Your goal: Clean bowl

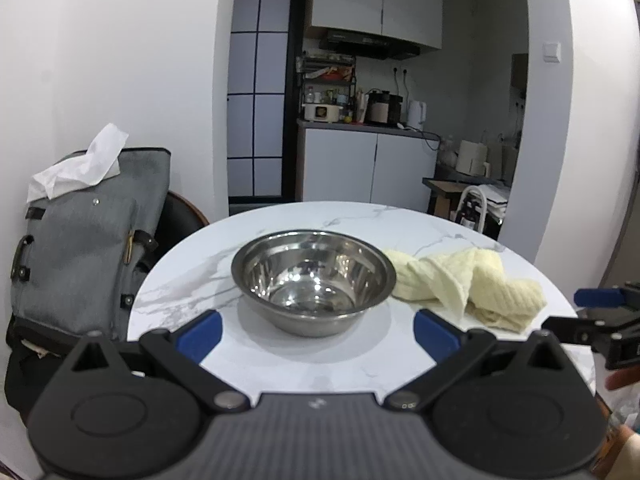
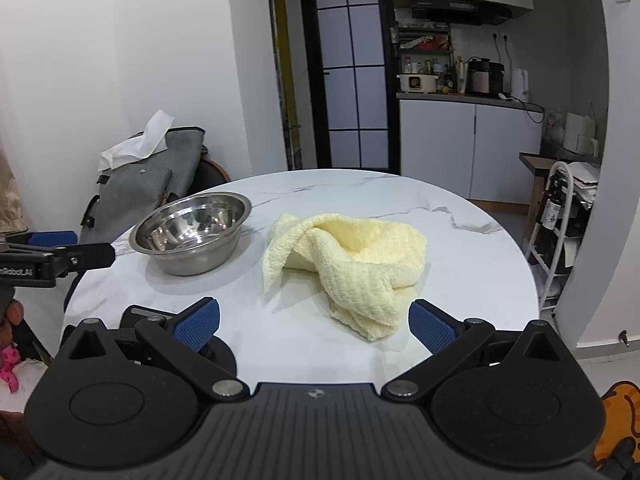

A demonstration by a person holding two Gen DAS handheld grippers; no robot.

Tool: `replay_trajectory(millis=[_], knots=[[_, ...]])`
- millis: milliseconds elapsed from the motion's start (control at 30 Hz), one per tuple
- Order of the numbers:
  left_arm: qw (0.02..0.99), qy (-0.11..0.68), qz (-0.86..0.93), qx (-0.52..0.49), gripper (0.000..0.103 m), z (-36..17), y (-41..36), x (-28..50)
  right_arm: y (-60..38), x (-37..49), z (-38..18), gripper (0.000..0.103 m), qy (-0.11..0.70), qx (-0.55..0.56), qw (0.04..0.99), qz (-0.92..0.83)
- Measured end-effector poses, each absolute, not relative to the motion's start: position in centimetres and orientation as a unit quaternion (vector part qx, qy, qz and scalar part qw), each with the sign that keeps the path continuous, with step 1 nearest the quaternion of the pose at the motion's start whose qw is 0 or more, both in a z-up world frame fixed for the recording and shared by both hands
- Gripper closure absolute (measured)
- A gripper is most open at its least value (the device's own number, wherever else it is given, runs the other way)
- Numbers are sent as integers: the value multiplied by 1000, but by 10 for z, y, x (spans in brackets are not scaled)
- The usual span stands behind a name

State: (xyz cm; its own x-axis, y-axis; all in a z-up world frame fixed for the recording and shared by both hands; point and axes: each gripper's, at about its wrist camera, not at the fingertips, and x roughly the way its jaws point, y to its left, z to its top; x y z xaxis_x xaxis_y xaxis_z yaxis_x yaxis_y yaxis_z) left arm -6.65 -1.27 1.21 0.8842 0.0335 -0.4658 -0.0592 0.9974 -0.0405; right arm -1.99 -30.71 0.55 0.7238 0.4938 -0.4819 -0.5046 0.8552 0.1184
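With both tongs, left tongs (image 1: 318, 330) and right tongs (image 2: 314, 320), spread wide and empty, the steel bowl (image 1: 313, 280) sits mid-bench at the left's twelve o'clock, so the right should pinch a raised fold of the yellow cloth (image 2: 352, 260) ahead.

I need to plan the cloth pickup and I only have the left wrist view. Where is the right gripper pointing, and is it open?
Observer: The right gripper is open, its fingers apart and empty, and it faces the yellow cloth.
Operator: Is the cloth between its fingers?
Observer: Not yet; the cloth's near corner lies just ahead of the blue pads.
Operator: From that side, does the cloth touch the bowl?
Observer: No, bare table shows between the cloth and the steel bowl.
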Motion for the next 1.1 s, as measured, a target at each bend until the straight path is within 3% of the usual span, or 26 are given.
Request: replay_trajectory(millis=[1100], knots=[[972,234,13,-20,0,15,-19,-66,-301,-22,11,0,261,13,923,284]])
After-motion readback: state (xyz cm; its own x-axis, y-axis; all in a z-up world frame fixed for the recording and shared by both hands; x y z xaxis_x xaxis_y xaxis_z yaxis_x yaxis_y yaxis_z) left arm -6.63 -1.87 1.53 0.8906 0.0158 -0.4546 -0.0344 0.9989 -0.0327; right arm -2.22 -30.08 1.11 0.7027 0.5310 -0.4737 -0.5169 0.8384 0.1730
